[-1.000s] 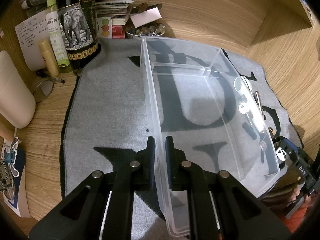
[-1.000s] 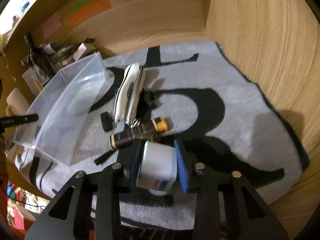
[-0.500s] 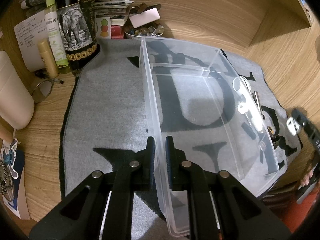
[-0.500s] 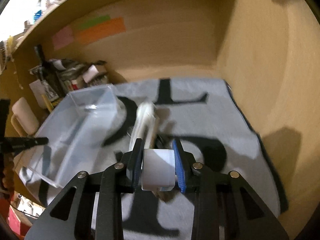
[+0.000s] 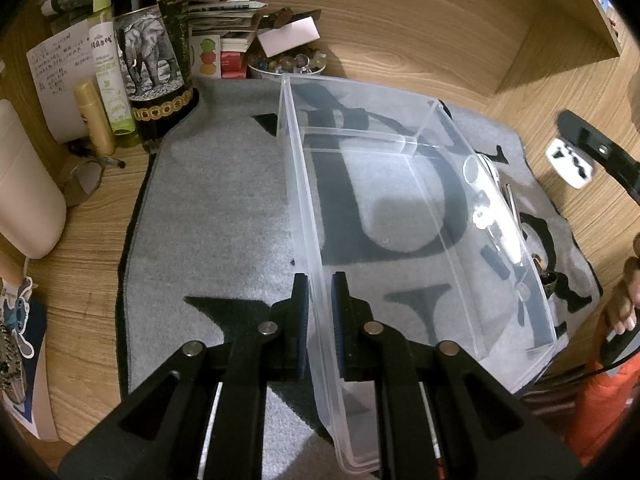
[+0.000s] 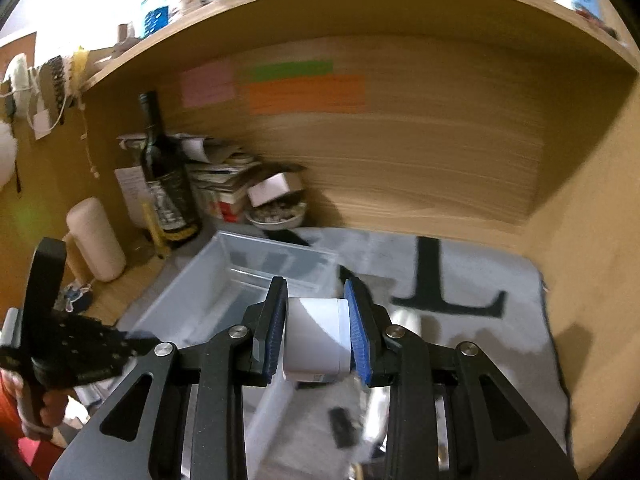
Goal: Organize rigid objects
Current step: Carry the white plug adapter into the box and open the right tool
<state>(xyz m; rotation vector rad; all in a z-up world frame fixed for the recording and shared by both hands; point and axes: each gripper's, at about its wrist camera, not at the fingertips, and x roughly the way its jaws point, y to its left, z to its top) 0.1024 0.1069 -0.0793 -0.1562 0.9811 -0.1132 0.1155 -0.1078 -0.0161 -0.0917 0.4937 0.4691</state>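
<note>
A clear plastic bin lies on a grey mat with black letters. My left gripper is shut on the bin's near left wall. My right gripper is shut on a small white box, held in the air above the mat beside the bin. Seen through the bin's right wall, a white oblong device and small dark items lie on the mat. In the left wrist view the right gripper's body shows at the far right edge, with a hand below it.
A dark bottle with an elephant label, a green spray bottle, a beige tube and a bowl of beads crowd the back left corner. A cream cylinder lies at left. Wooden walls enclose the desk behind and right.
My right gripper has lifted the white box off the mat and swung left toward the bin, levelling out. The left gripper and the bin have not moved.
</note>
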